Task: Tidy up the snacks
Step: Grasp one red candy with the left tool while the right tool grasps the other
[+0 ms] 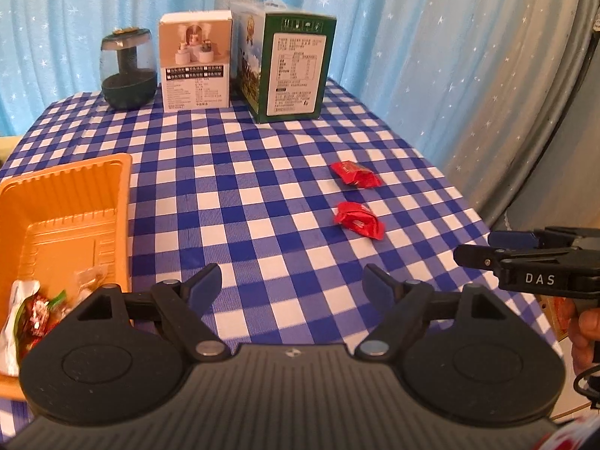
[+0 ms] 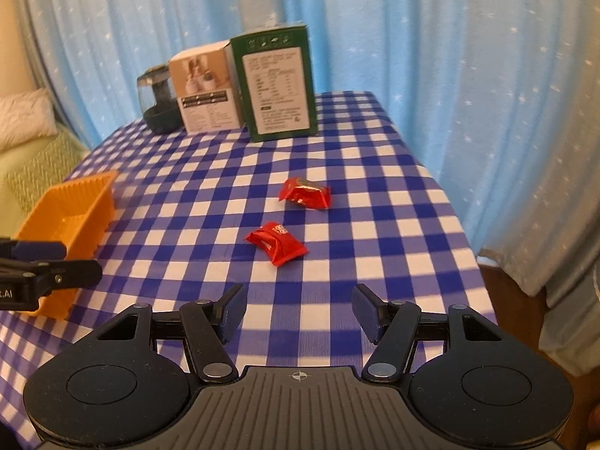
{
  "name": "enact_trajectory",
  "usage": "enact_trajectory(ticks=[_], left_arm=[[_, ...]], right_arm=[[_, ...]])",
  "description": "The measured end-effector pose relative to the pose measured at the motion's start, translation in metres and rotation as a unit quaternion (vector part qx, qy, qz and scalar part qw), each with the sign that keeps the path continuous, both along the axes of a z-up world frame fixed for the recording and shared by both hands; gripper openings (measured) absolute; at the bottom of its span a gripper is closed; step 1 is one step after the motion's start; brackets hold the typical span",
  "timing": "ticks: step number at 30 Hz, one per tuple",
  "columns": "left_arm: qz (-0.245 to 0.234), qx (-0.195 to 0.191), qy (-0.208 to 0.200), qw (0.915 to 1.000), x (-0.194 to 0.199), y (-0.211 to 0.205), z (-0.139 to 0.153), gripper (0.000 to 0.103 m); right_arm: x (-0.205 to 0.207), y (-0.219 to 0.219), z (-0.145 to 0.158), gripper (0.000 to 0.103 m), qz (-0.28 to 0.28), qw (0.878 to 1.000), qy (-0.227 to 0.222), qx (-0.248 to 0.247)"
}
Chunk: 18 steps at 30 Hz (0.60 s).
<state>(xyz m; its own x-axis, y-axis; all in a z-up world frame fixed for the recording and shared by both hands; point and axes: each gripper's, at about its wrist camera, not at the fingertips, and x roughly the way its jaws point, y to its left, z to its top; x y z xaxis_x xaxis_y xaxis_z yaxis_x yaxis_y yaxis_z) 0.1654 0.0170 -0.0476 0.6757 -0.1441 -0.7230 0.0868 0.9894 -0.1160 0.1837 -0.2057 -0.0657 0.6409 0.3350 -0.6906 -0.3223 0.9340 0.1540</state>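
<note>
Two red wrapped snacks lie on the blue checked tablecloth: a nearer one (image 1: 359,219) (image 2: 276,242) and a farther one (image 1: 355,174) (image 2: 305,193). An orange tray (image 1: 120,202) (image 2: 90,221) at the left holds several wrapped snacks (image 1: 33,311) in its near corner. My left gripper (image 1: 290,287) is open over bare cloth beside the tray, nothing between its jaws. My right gripper (image 2: 298,309) (image 1: 476,245) is open just short of the nearer red snack, and also empty. In the right wrist view the left gripper's fingertips (image 2: 75,268) show in front of the tray.
A green box (image 1: 290,71) (image 2: 277,86), a white box (image 1: 195,62) (image 2: 208,90) and a dark glass jar (image 1: 127,69) (image 2: 159,99) stand along the table's far edge. Blue starred curtains hang behind. The table's right edge drops off near the snacks.
</note>
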Motion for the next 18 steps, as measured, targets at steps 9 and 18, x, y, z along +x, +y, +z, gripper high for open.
enact_trajectory(ticks=[9, 18], left_arm=[[-0.020, 0.016, 0.011, 0.9996, 0.045, 0.005, -0.019, 0.080], [-0.034, 0.027, 0.014, 0.9989, 0.067, 0.006, -0.026, 0.080]], right_arm=[[0.068, 0.028, -0.042, 0.062, 0.073, 0.997, -0.002, -0.022], [0.113, 0.054, -0.069, 0.048, 0.139, 0.988, 0.001, -0.061]])
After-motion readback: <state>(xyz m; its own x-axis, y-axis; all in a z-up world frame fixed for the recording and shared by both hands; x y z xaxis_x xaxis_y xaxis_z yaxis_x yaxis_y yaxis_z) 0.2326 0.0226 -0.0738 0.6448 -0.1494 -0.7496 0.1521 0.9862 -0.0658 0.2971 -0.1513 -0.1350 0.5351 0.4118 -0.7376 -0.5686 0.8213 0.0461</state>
